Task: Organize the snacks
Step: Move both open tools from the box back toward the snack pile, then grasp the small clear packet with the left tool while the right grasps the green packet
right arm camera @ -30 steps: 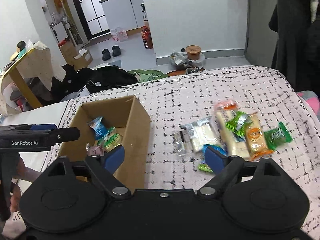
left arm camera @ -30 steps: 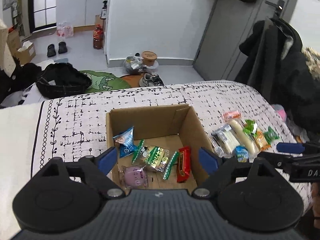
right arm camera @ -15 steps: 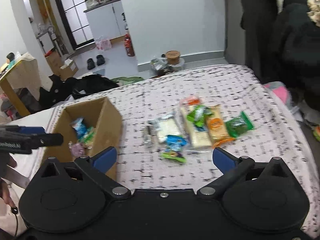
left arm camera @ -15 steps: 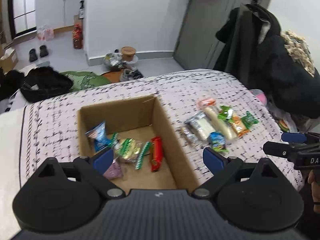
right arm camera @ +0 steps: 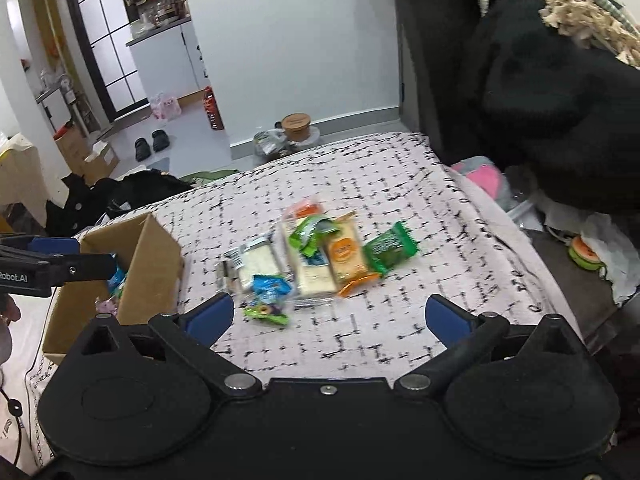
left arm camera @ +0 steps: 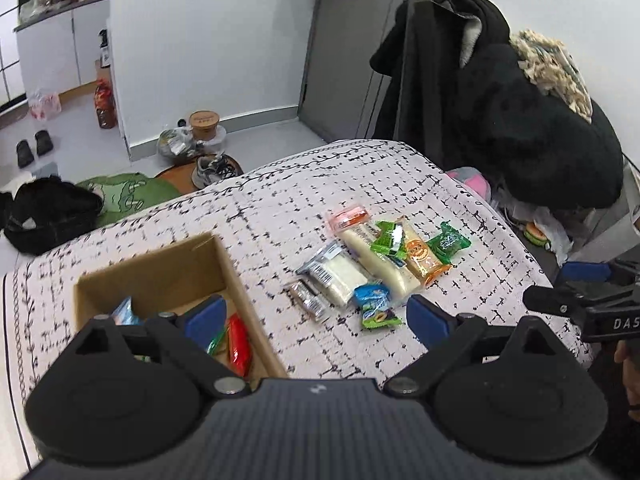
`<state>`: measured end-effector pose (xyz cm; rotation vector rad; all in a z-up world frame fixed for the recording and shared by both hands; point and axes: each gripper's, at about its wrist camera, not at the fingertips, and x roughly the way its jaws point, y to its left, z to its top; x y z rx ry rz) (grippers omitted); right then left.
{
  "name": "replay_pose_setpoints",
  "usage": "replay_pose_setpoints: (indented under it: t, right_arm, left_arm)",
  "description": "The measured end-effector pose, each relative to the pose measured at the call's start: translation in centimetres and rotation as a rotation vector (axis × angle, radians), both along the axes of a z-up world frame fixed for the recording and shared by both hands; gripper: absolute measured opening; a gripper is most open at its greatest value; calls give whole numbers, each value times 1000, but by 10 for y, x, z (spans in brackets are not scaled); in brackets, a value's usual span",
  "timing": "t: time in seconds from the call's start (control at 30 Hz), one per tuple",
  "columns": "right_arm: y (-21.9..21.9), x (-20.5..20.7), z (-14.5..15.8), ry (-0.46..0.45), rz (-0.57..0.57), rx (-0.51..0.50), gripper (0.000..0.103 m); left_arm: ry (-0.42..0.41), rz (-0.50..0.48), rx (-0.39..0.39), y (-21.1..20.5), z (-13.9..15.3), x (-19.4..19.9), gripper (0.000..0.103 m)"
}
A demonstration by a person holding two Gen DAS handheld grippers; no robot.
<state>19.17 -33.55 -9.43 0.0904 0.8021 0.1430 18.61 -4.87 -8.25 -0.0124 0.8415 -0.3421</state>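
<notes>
Both the left gripper (left arm camera: pixel 316 316) and right gripper (right arm camera: pixel 328 312) hover with jaws wide and empty above the black-and-white patterned bed (right arm camera: pixel 400 184), where wrapped snack packets (right arm camera: pixel 312 256) lie clustered beside the open brown cardboard box (left arm camera: pixel 160 272).

left hand-held gripper (left arm camera: pixel 316 320): jaws wide apart, nothing held | cardboard box (left arm camera: pixel 224 256): near left on bed (left arm camera: pixel 280 184), red packet (left arm camera: pixel 239 345) inside | snack pile (left arm camera: pixel 376 256): right of box

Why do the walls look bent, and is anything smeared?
Left wrist view: the fisheye lens bows the grey door frame; the brown cardboard box is slightly motion-blurred. Right wrist view: the loose wrapped snacks look smeared; room edges curve.
</notes>
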Motion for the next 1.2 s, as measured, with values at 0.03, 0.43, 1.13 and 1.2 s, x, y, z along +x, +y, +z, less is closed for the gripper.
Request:
replay_pose_setpoints:
  t: [0.03, 0.43, 1.13, 1.2]
  right_arm:
    - [-4, 1, 0, 1, -8, 1, 103]
    - [-29, 25, -4, -3, -26, 37, 103]
    - [-25, 67, -33, 23, -30, 30, 91]
    - [-24, 70, -37, 30, -30, 32, 89]
  left_arm:
    - [1, -2, 7, -4, -1, 4, 96]
    - [53, 5, 32, -38, -11, 45, 85]
    - [233, 95, 7, -50, -82, 86, 36]
    - [249, 107, 5, -51, -88, 88, 32]
